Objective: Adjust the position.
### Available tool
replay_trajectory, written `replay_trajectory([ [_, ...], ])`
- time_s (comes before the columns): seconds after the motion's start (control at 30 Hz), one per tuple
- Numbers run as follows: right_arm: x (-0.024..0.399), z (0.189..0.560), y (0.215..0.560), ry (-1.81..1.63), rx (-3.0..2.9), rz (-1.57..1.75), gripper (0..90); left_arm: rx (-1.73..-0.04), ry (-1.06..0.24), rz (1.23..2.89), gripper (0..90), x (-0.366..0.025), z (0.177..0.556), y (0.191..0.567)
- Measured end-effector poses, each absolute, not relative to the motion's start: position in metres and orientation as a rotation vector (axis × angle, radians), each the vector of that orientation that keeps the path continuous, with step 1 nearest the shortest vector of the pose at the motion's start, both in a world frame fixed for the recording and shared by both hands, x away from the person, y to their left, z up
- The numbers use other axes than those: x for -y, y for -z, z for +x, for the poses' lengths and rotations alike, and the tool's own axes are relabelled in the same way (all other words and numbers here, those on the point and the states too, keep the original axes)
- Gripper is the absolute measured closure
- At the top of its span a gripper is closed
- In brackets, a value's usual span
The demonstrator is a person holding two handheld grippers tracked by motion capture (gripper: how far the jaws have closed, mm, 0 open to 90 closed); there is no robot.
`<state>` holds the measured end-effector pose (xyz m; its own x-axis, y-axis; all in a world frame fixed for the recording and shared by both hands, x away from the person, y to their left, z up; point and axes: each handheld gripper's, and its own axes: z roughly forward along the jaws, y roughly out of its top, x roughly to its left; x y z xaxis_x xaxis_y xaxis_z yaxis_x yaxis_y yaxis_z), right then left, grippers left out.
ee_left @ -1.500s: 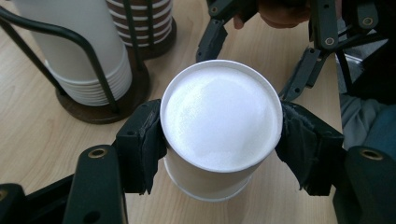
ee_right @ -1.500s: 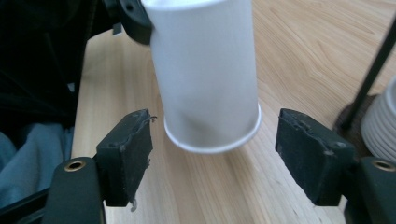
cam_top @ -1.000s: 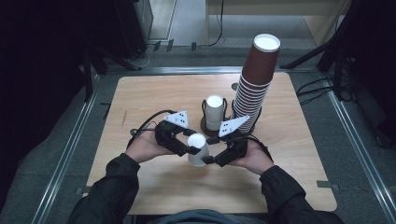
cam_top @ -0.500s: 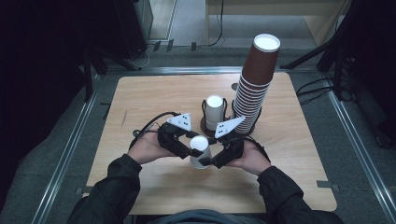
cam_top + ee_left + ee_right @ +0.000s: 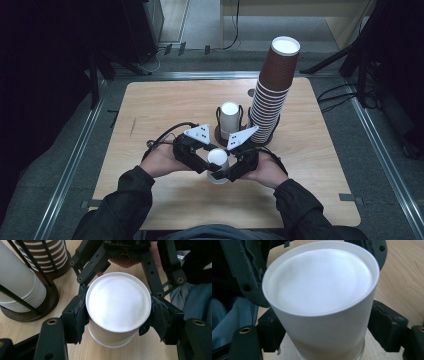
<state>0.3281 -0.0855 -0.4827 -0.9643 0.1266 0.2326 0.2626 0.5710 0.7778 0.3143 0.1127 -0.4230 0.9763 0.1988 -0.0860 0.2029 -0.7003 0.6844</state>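
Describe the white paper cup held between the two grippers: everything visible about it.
The white paper cup stands upside down on the wooden table, its flat base up inside a thin raised rim. It looks like two nested cups: a second edge shows below. The left gripper clamps its upper wall with black padded jaws; the right gripper has its pads at the sides lower down.

an upturned cup (image 5: 218, 159) sits between both tongs, before the cup holder (image 5: 229, 136) and tall stack (image 5: 272, 92).
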Motion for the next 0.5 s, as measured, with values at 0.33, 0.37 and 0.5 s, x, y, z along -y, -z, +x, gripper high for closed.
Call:
replay_trajectory([
  [0.33,0.0855,0.3261,0.4818,1.376,2.692,-0.282,27.8,-0.330,0.030,2.377,34.9,-0.1123,0.3165,0.4239],
  [0.37,0.0856,0.3261,0.4819,1.375,2.692,-0.282,28.0,-0.337,0.037,2.379,34.8,-0.1124,0.3171,0.4238],
  [0.5,0.0864,0.3267,0.4812,1.386,2.688,-0.297,28.7,-0.356,0.043,2.371,27.8,-0.1128,0.3178,0.4239],
])
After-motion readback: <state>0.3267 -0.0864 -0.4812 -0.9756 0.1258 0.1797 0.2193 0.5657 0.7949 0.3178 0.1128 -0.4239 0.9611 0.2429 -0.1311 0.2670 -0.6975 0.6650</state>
